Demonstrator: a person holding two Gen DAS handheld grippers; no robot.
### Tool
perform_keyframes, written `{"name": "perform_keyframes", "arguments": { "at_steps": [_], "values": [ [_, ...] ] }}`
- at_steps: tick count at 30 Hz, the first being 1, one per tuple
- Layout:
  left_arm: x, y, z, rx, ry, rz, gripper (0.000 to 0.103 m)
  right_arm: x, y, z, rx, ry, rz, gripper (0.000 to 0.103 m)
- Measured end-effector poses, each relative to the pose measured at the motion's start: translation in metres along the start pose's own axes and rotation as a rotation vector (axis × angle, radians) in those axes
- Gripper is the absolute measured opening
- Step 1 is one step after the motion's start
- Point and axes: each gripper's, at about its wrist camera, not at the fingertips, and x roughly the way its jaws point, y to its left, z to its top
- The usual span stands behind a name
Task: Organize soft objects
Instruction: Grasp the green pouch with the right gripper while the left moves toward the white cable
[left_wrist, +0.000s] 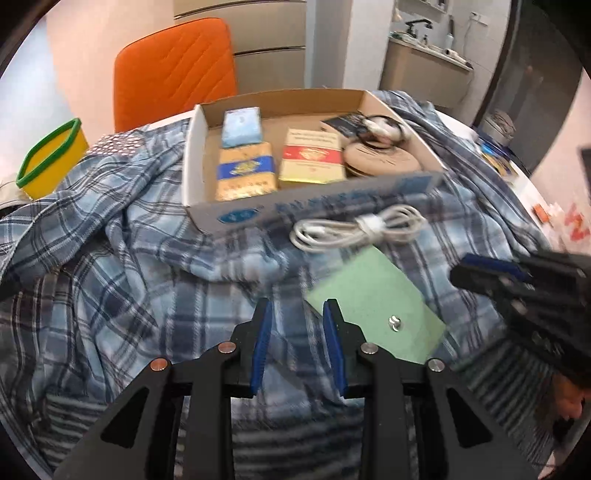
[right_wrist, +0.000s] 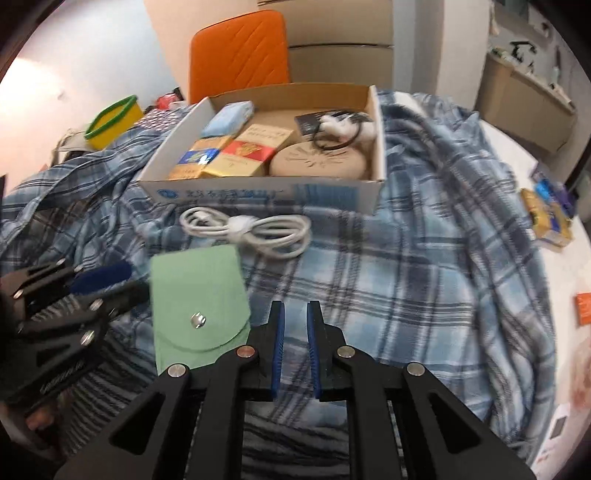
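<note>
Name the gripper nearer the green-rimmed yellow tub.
Left. Left gripper lies near-right of the yellow tub; right gripper lies farther right, beyond the green felt pouch.

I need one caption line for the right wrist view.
Right gripper shut above a plaid blanket, beside a green pouch, white cable and cardboard box.

An orange padded chair (left_wrist: 177, 70) stands before beige drawers (left_wrist: 269, 40), with a cluttered counter (left_wrist: 424, 55) against pale walls.
</note>
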Motion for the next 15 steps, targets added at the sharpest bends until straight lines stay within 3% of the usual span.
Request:
{"name": "perform_keyframes", "arguments": {
  "at_steps": [3,5,6,7,8,9,10,12,15],
  "values": [
    [-0.005,0.015,0.001,-0.046,-0.025,-0.008,0.027,-0.007,0.011,-0.001,-0.037,-0.028,-0.001,0.015],
    [-0.018,0.024,-0.001,-0.067,-0.084,-0.02,0.028,-0.006,0.019,-0.001,-0.048,-0.026,-0.002,0.036],
    [-0.025,0.027,-0.003,-0.073,-0.112,-0.016,0.028,-0.007,0.024,-0.001,-0.055,-0.043,0.011,0.058],
    [-0.032,0.03,-0.004,-0.079,-0.139,-0.007,0.03,-0.009,0.029,-0.002,-0.069,-0.061,0.015,0.068],
    [-0.038,0.034,-0.006,-0.087,-0.17,0.002,0.045,-0.008,0.036,-0.002,-0.096,-0.07,0.01,0.068],
    [-0.043,0.037,-0.008,-0.096,-0.191,0.005,0.071,-0.006,0.042,-0.001,-0.122,-0.065,0.005,0.068],
    [-0.046,0.042,-0.009,-0.108,-0.213,0.005,0.081,-0.004,0.048,0.0,-0.145,-0.056,0.007,0.068],
    [-0.052,0.051,-0.012,-0.141,-0.248,0.01,0.085,0.004,0.058,0.004,-0.165,-0.038,0.013,0.068],
    [-0.047,0.059,-0.012,-0.161,-0.233,0.033,0.085,0.014,0.07,0.011,-0.196,-0.018,0.003,0.068]
  ]
}}
